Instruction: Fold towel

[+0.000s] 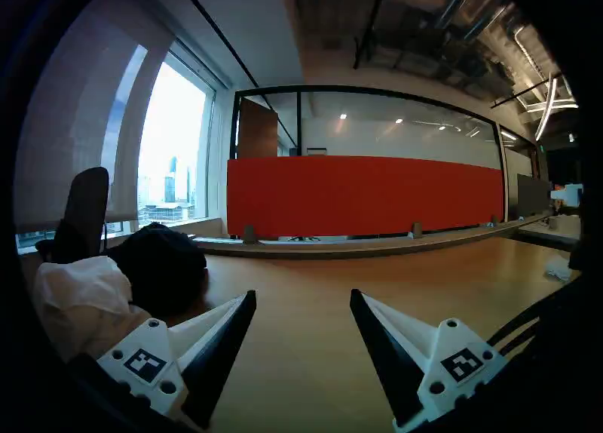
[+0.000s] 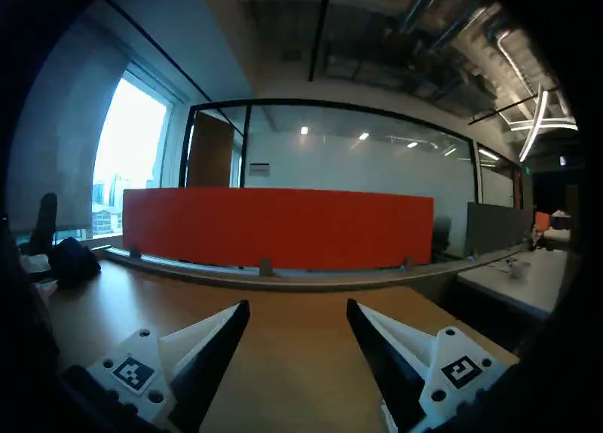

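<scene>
In the left gripper view my left gripper [image 1: 303, 299] is open over a bare wooden desk [image 1: 362, 290], nothing between its fingers. A crumpled white cloth [image 1: 83, 301] lies at the left, beside the left finger. In the right gripper view my right gripper [image 2: 297, 307] is open too, held level above the same wooden desk [image 2: 294, 320], with nothing between its fingers. A bit of white cloth [image 2: 36, 265] shows far off at the left edge.
A dark bag [image 1: 160, 263] sits behind the white cloth, and a black chair back [image 1: 81, 214] rises near the window; the bag [image 2: 71, 261] is also at the far left of the right gripper view. An orange divider panel [image 1: 362, 195] bounds the desk's far edge. A white desk [image 2: 520, 278] stands to the right.
</scene>
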